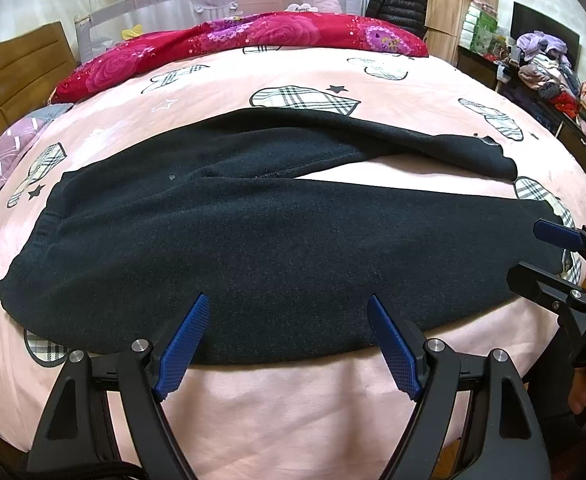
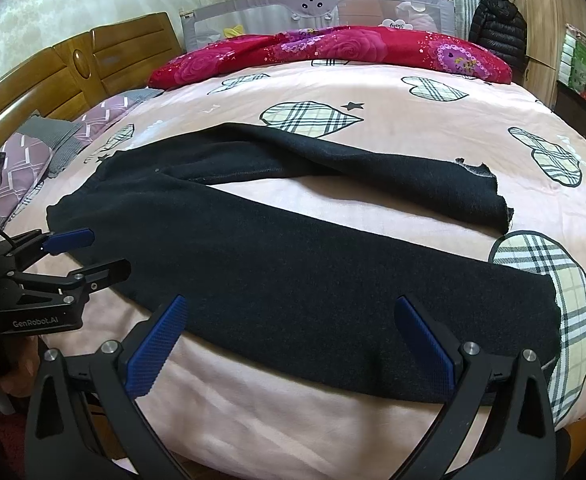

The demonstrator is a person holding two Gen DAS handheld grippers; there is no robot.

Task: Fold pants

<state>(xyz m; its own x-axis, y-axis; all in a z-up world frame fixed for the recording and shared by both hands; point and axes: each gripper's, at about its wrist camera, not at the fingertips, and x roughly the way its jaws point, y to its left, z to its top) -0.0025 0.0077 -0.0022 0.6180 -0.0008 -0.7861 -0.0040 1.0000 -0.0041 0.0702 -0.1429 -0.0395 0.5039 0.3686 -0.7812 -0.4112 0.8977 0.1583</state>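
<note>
Black pants (image 1: 277, 248) lie flat across the pink duvet (image 1: 293, 408), waistband at the left, cuffs at the right, legs splayed in a V with bare duvet between them. The near leg runs along the bed's front edge. Nothing is folded yet.

Left gripper (image 1: 289, 340) hangs over the near leg's front hem, jaws spread wide, holding nothing. Right gripper (image 2: 289, 340) does the same nearer the cuff (image 2: 549, 320), also spread and empty.

My read: first fold is leg onto leg. To do it cleanly:
- pinch the near leg's front edge at both points, waist end and cuff end
- catch both fabric layers, not the duvet
- lift together, carry over to the far leg (image 2: 373, 168), match the cuffs
- fabric looks thick and knitted, so expect sag between the grips
</note>
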